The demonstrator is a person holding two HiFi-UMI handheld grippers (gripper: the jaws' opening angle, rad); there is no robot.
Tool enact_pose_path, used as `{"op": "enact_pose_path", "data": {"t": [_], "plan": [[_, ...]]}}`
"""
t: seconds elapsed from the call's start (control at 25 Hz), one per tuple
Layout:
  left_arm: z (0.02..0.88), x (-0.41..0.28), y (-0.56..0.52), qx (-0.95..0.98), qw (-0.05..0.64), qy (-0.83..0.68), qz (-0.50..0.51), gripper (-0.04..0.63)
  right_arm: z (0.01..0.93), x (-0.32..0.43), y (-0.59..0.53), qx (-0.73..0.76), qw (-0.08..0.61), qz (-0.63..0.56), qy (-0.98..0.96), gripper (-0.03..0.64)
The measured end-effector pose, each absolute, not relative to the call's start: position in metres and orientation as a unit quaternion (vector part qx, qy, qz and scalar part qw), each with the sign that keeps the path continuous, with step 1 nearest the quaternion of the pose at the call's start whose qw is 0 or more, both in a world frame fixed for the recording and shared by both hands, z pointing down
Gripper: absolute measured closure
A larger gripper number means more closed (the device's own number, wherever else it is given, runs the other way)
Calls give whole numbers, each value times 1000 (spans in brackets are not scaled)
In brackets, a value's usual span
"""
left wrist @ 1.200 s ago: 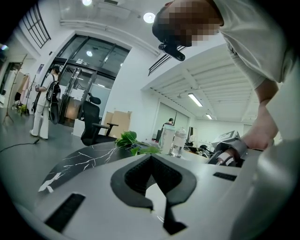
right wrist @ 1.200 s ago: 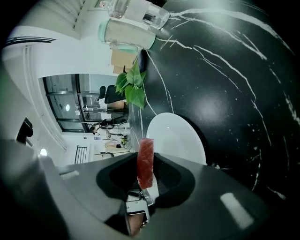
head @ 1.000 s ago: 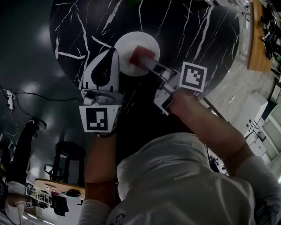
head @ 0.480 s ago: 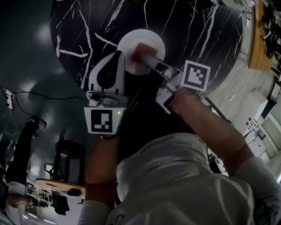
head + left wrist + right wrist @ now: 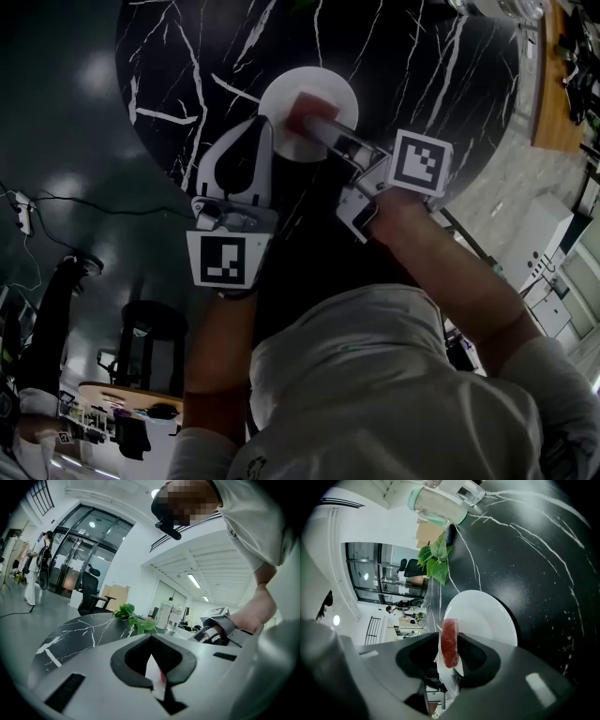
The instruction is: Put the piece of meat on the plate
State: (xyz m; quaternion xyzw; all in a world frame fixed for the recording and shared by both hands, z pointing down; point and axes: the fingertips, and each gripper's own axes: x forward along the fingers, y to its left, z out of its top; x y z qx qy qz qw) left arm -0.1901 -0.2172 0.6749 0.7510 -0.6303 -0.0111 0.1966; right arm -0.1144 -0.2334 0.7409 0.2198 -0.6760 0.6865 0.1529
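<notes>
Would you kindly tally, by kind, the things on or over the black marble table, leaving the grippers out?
Round white plate: 1
Red piece of meat: 1
Green leafy sprig: 1
Clear containers: 2
Total: 5

The head view is dim and underexposed: the black marbled tabletop (image 5: pixel 403 56) nearly merges with the dark floor (image 5: pixel 56 141), where soft blurred reflections (image 5: pixel 94 70) of lamps glow at the left, and only the white plate (image 5: pixel 281 98) stands out bright. The 2 gripper views are much brighter, lit by ceiling strip lights (image 5: pixel 193 580) over white walls (image 5: pixel 136 559), yet both are fisheye-bent with black vignetted corners and softness close to the lens.
</notes>
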Motion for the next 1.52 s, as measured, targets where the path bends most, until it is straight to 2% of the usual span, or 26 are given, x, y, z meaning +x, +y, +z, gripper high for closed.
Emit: {"op": "enact_pose_path", "data": {"t": [0.52,0.76,1.0,1.24,1.52], "plan": [[661,-184,-215,763,200,-615,0,589,722,-97,-246,255,185,640,-700,469],[642,-179,-213,772,187,-607,6,589,699,-92,-252,268,162,633,-708,469],[592,-178,-206,776,181,-605,3,589,637,-96,-250,253,121,620,-733,473],[523,-179,-188,771,196,-605,-18,589,532,-103,-236,208,65,565,-796,595],[435,-167,-176,782,180,-595,-50,589,437,-103,-220,188,0,516,-835,615]]}}
